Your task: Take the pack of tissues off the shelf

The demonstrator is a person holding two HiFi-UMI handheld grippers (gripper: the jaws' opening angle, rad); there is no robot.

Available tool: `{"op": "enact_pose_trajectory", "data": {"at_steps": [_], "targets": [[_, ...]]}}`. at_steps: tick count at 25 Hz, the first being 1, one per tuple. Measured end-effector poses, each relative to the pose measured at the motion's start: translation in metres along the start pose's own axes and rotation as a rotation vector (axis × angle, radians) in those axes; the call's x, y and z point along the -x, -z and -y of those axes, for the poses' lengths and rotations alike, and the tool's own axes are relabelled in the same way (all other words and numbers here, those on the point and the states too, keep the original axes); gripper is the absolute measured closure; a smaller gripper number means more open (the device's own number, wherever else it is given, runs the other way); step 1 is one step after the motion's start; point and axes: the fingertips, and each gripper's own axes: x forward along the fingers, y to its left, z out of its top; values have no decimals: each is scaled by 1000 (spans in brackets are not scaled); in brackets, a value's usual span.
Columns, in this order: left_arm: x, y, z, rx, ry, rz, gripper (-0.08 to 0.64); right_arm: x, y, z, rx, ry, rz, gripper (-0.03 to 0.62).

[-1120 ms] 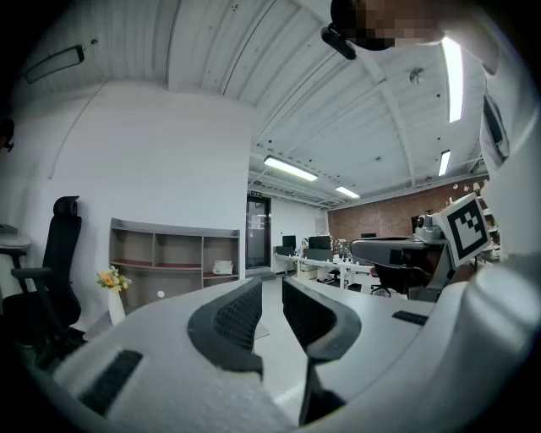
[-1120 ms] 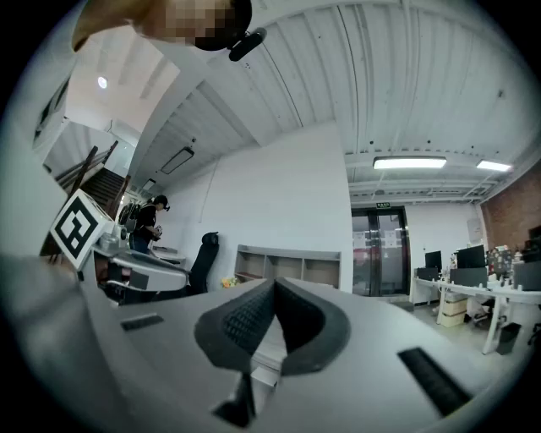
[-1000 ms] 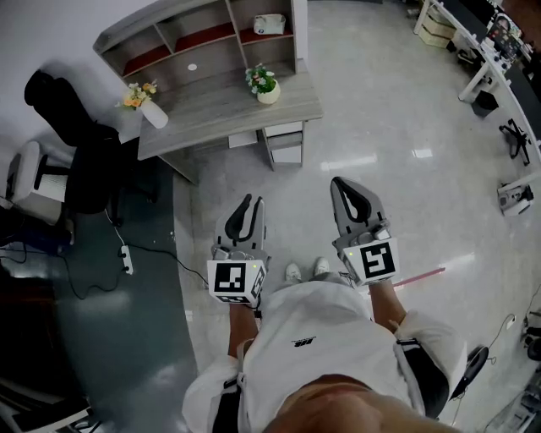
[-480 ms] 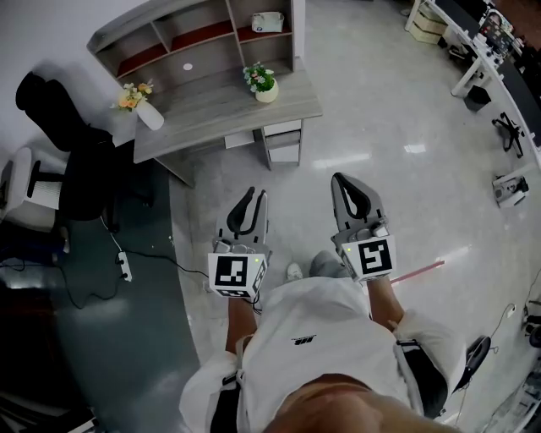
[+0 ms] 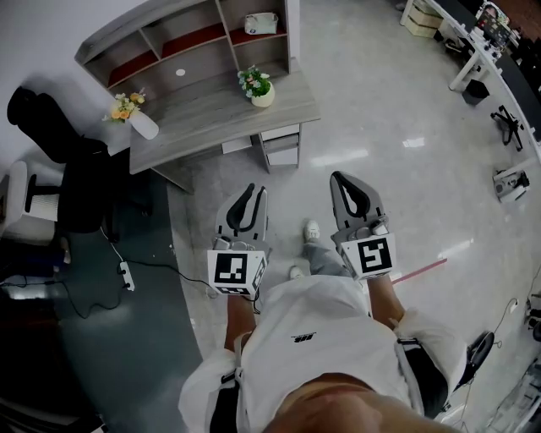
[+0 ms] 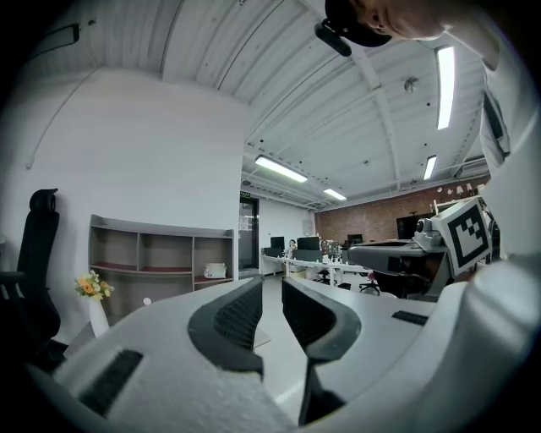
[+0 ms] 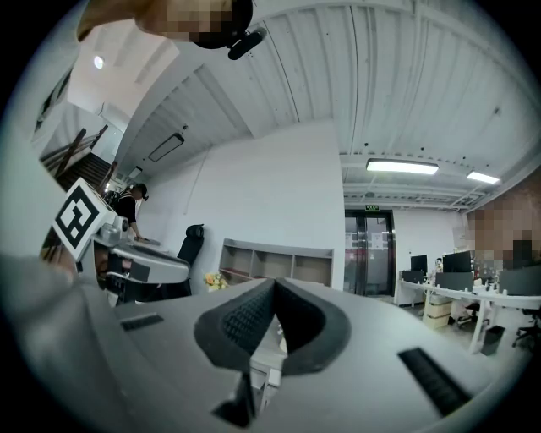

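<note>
Two grippers are held out ahead of me over the floor, and neither holds anything. The left gripper [image 5: 251,196] has its fingers released with a narrow, empty gap between them. The right gripper [image 5: 351,184] has its fingers clenched tip to tip on nothing.

The pack of tissues [image 5: 261,24] lies well ahead of both, far beyond the fingertips. It is in the rightmost compartment of the shelf [image 5: 193,41] that stands along the back of the bench [image 5: 211,114]. In the left gripper view the pack [image 6: 214,271] sits just left of the gap between my fingers, at about their level. In the right gripper view the shelf [image 7: 287,258] shows just past my fingertips, but I cannot pick the pack out there.

I judge the left fingers to be the better lined up, nearly straight on, while the right ones would have to cross leftward. The pack looks wider than tall, with its long axis running across my fingers along the shelf front.

A potted flower [image 5: 258,84] stands on the bench between my fingers and that compartment. A vase of flowers [image 5: 133,118] is further left. Glossy pale floor [image 5: 380,110] separates me from the bench, with a black chair [image 5: 59,156] to its left and other desks [image 5: 473,59] far to the right.
</note>
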Motion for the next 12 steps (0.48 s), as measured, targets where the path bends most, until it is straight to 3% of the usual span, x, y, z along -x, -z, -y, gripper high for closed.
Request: {"op": "enact_pose_trajectory", "data": {"at_steps": [12], "targets": [[-70,2,-32,3,-27,-16,472,-69,19,39,-1,-38,-15,566]]}}
